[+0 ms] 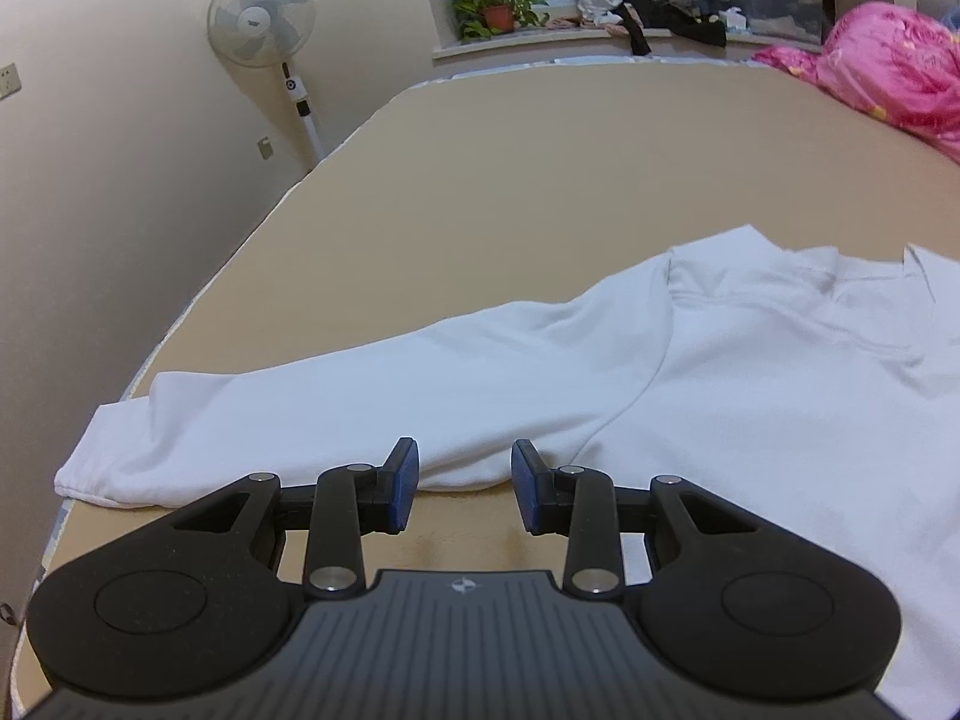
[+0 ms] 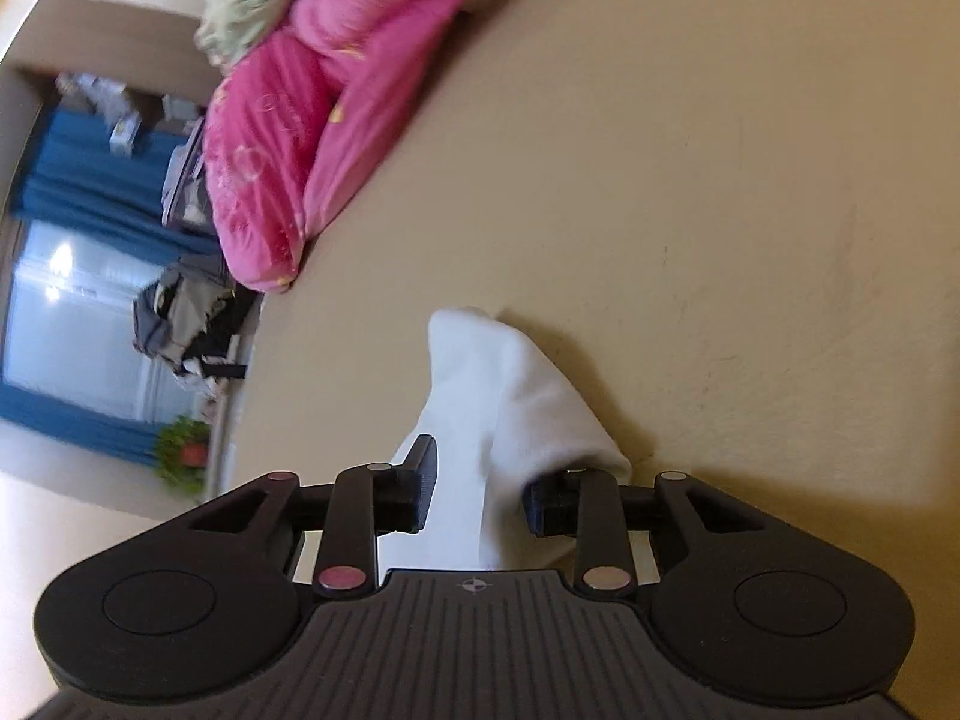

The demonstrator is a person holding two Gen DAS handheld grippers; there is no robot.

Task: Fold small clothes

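On the tan bed surface [image 1: 540, 168]: a white long-sleeved top [image 1: 750, 372] is lying spread out, its body reaching off toward the right edge of the left wrist view.
Far left, by the wall: a standing fan [image 1: 262, 18] is facing into the room beside the bed.
Left sleeve [image 1: 312, 414]: it is stretching out flat toward the left, its cuff lying near the bed's edge.
Left gripper [image 1: 463, 483]: it is hovering just at the near hem of that sleeve, its blue pads [image 1: 403, 480] standing apart with bare bed and a fold of cloth showing between them; nothing is being pinched.
Windowsill behind: a potted plant [image 1: 498, 9] is sitting left of a heap of dark and pale clothes [image 1: 648, 6].
Far right of the bed: a pink quilt [image 1: 888, 66] is lying bunched up, well apart from the top.
Right wrist view: the scene is appearing tilted and blurred, with the pink quilt [image 2: 288, 144] at upper left.
Right gripper [image 2: 477, 489]: its jaws are standing partly apart, and a bunched white piece of the garment [image 2: 498, 396] is running between them and draping over the right finger [image 2: 552, 504]; whether the pads are pressing on it cannot be told.
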